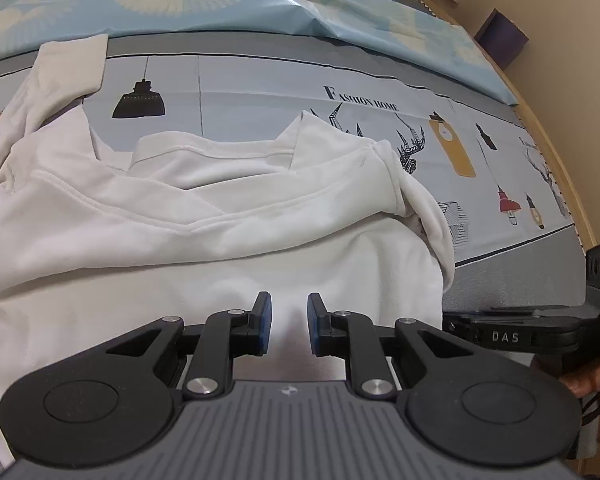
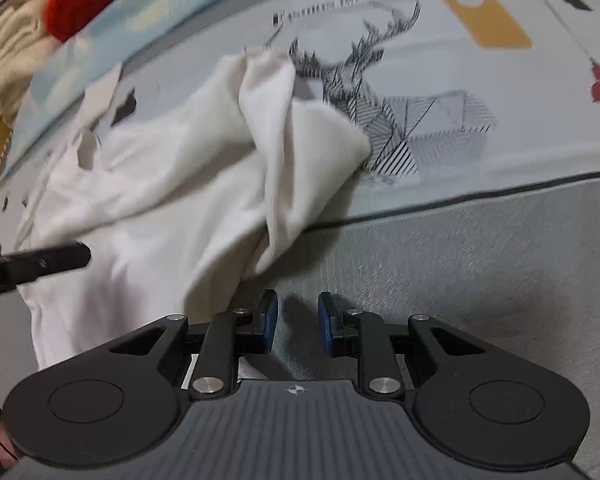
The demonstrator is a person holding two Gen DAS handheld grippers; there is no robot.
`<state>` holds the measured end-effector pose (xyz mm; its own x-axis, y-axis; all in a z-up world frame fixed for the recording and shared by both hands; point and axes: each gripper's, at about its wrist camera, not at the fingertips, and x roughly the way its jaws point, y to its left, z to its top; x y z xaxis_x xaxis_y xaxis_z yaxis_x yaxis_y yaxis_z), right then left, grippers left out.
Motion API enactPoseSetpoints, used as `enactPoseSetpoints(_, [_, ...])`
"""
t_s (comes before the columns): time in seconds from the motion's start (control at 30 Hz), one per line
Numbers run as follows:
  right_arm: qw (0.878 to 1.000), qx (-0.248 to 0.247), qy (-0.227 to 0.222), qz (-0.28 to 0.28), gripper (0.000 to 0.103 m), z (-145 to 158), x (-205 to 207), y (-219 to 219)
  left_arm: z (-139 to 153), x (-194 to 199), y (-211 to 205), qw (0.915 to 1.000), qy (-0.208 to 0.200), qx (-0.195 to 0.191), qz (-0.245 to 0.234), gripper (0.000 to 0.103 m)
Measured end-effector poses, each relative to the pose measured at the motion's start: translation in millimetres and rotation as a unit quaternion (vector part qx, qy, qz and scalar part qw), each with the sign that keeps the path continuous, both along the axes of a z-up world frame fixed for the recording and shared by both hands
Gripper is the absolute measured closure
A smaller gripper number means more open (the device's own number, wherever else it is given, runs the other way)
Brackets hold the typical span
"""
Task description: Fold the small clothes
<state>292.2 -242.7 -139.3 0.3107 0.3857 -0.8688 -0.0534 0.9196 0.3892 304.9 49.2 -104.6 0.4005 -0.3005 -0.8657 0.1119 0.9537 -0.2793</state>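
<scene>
A white long-sleeved shirt [image 1: 204,240] lies spread on the bed, its collar toward the far side and one sleeve [image 1: 60,80] stretched to the far left. My left gripper [image 1: 289,326] hovers low over the shirt's body, its blue pads a narrow gap apart with only flat cloth showing beneath. In the right wrist view the shirt's right sleeve [image 2: 296,152] lies bunched and folded back over the body. My right gripper [image 2: 298,326] sits just off the shirt's edge above the grey sheet, jaws slightly apart and nothing between them.
The bed sheet [image 1: 380,92] has printed lamps, deer and lettering. A light blue quilt [image 1: 220,0] lies along the far side. A wooden bed edge [image 1: 556,152] runs on the right. Red and cream clothes [image 2: 60,8] are piled at the far left.
</scene>
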Motion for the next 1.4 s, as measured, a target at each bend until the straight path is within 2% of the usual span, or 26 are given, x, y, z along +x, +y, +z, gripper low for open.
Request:
enactPoseSetpoints(0.13, [0.998, 0.040, -0.048, 0.000, 0.072, 4.5, 7.4, 7.8, 0.3, 0.2, 0.9, 1.0000, 0.000, 0.000, 0.001, 0.084])
enactPoseSetpoints(0.23, [0.999, 0.009, -0.050, 0.004, 0.072, -4.6, 11.7, 20.0, 0.0, 0.2, 1.3, 1.0000, 0.002, 0.001, 0.001, 0.084])
enactPoseSetpoints(0.27, [0.999, 0.002, -0.053, 0.004, 0.075, -6.4, 11.3, 24.0, 0.3, 0.7, 1.4, 1.0000, 0.002, 0.001, 0.001, 0.084])
enactPoseSetpoints(0.3, [0.998, -0.002, -0.060, 0.005, 0.098, -5.4, 10.9, 26.7, 0.9, 1.3, 1.7, 1.0000, 0.001, 0.002, 0.002, 0.084])
enactPoseSetpoints(0.43, [0.996, -0.012, -0.086, 0.030, 0.102, 11.9, 13.8, 23.5, 2.5, 2.4, 5.9, 1.0000, -0.002, 0.003, 0.009, 0.084])
enactPoseSetpoints(0.47, [0.992, -0.048, -0.111, 0.039, 0.102, 27.6, 15.2, 19.3, 2.6, 2.1, 7.0, 0.9999, -0.002, 0.006, 0.010, 0.084])
enactPoseSetpoints(0.5, [0.983, -0.105, -0.146, 0.047, 0.102, 45.2, 16.0, 19.0, 3.2, 2.0, 8.3, 0.9999, -0.003, 0.007, 0.011, 0.084])
enactPoseSetpoints(0.53, [0.962, -0.180, -0.197, 0.056, 0.102, 66.5, 14.7, 19.8, 4.0, 2.3, 9.6, 0.9999, -0.005, 0.008, 0.012, 0.084])
enactPoseSetpoints(0.57, [0.930, -0.261, -0.253, 0.057, 0.101, 82.9, 11.6, 22.7, 4.7, 2.3, 10.5, 0.9999, -0.006, 0.009, 0.013, 0.084])
enactPoseSetpoints(0.6, [0.879, -0.355, -0.315, 0.047, 0.100, 94.4, 6.7, 27.1, 4.9, 2.4, 11.5, 0.9999, -0.007, 0.009, 0.013, 0.084])
enactPoseSetpoints(0.63, [0.831, -0.421, -0.363, 0.024, 0.097, 98.6, 3.0, 28.9, 4.6, 2.4, 11.5, 0.9998, -0.006, 0.010, 0.013, 0.084])
enactPoseSetpoints(0.67, [0.804, -0.452, -0.387, -0.003, 0.095, 100.9, 2.7, 25.0, 3.9, 2.3, 11.2, 0.9998, -0.005, 0.011, 0.014, 0.084])
enactPoseSetpoints(0.7, [0.820, -0.435, -0.371, -0.023, 0.095, 102.5, 8.2, 13.8, 3.3, 2.1, 10.8, 0.9998, -0.004, 0.011, 0.013, 0.084])
enactPoseSetpoints(0.77, [0.885, -0.338, -0.313, -0.073, 0.095, 100.7, 17.9, -19.1, 2.4, 1.4, 10.0, 0.9999, -0.003, 0.013, 0.009, 0.084])
enactPoseSetpoints(0.8, [0.906, -0.296, -0.282, -0.107, 0.095, 96.0, 20.9, -36.6, 2.8, 1.3, 9.8, 0.9999, -0.003, 0.013, 0.008, 0.084])
enactPoseSetpoints(0.83, [0.919, -0.270, -0.256, -0.133, 0.094, 90.7, 22.6, -49.8, 3.5, 1.7, 10.2, 0.9999, -0.003, 0.012, 0.009, 0.084])
enactPoseSetpoints(0.93, [0.951, -0.180, -0.173, -0.183, 0.082, 69.8, 21.2, -81.9, 6.5, 3.2, 12.3, 0.9999, -0.008, 0.009, 0.012, 0.084])
enactPoseSetpoints(1.0, [0.964, -0.111, -0.125, -0.207, 0.065, 53.5, 14.8, -93.2, 7.2, 4.0, 12.3, 0.9998, -0.008, 0.010, 0.014, 0.084])
enactPoseSetpoints(1.07, [0.974, -0.039, -0.072, -0.211, 0.056, 33.7, 10.2, -91.2, 6.3, 4.1, 12.3, 0.9998, -0.007, 0.012, 0.015, 0.084])
enactPoseSetpoints(1.1, [0.976, -0.013, -0.052, -0.212, 0.056, 26.0, 8.8, -88.6, 5.6, 3.9, 12.0, 0.9998, -0.006, 0.013, 0.014, 0.084])
enactPoseSetpoints(1.17, [0.977, 0.006, -0.036, -0.209, 0.053, 16.5, 8.3, -76.4, 4.3, 3.8, 11.4, 0.9998, -0.004, 0.015, 0.013, 0.084])
enactPoseSetpoints(1.27, [0.985, -0.021, -0.005, -0.169, 0.053, -5.1, 15.4, -51.6, 3.6, 4.5, 9.9, 0.9998, -0.003, 0.015, 0.013, 0.084])
enactPoseSetpoints(1.3, [0.986, -0.030, -0.004, -0.167, 0.058, -8.9, 14.9, -46.5, 3.3, 4.9, 10.3, 0.9998, -0.003, 0.014, 0.013, 0.084])
enactPoseSetpoints(1.33, [0.986, -0.039, -0.010, -0.163, 0.069, -8.5, 14.7, -42.9, 3.2, 5.2, 9.9, 0.9998, -0.003, 0.014, 0.013, 0.084])
enactPoseSetpoints(1.37, [0.988, -0.039, -0.012, -0.151, 0.093, -5.4, 17.6, -41.1, 3.1, 5.4, 9.7, 0.9998, -0.003, 0.014, 0.012, 0.084])
enactPoseSetpoints(1.4, [0.989, -0.031, -0.012, -0.142, 0.093, -0.5, 19.9, -42.3, 2.8, 5.2, 10.0, 0.9998, -0.004, 0.015, 0.012, 0.084])
